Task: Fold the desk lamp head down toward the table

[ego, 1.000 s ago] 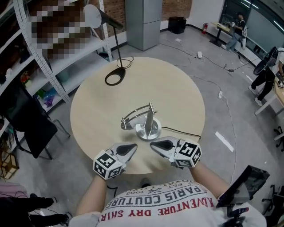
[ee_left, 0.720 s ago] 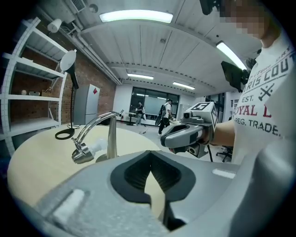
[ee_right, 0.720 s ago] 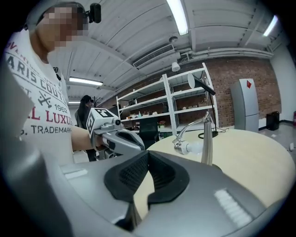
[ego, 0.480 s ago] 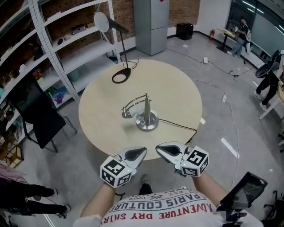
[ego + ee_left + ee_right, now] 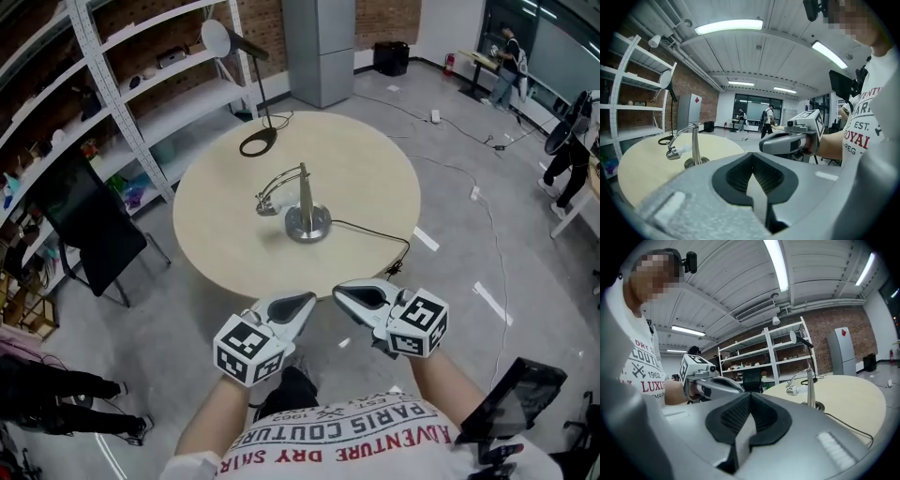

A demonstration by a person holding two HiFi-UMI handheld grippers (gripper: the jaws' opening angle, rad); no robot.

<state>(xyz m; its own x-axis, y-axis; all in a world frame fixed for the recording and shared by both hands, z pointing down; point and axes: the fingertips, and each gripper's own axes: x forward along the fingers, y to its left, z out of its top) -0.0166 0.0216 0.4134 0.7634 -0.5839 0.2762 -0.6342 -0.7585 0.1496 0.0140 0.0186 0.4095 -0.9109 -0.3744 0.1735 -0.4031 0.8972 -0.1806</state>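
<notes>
A: What is sitting nearest us?
B: The left tool (image 5: 302, 303) and right tool (image 5: 341, 290) are hovering short of the near edge of the tabletop (image 5: 375, 159), over grey floor (image 5: 187, 309). They're smooth grey shells with ribbed black pads (image 5: 765, 177), both clenching shut on nothing.
A: And the desk lamp?
B: The chrome desk lamp (image 5: 304, 199) is standing mid-tabletop on a round base (image 5: 309, 226), its thin arched arm hanging the head (image 5: 267, 207) low at the left. Bare pale wood is lying all around it, and a black ring-based lamp (image 5: 255, 141) is sitting at the round far edge.
</notes>
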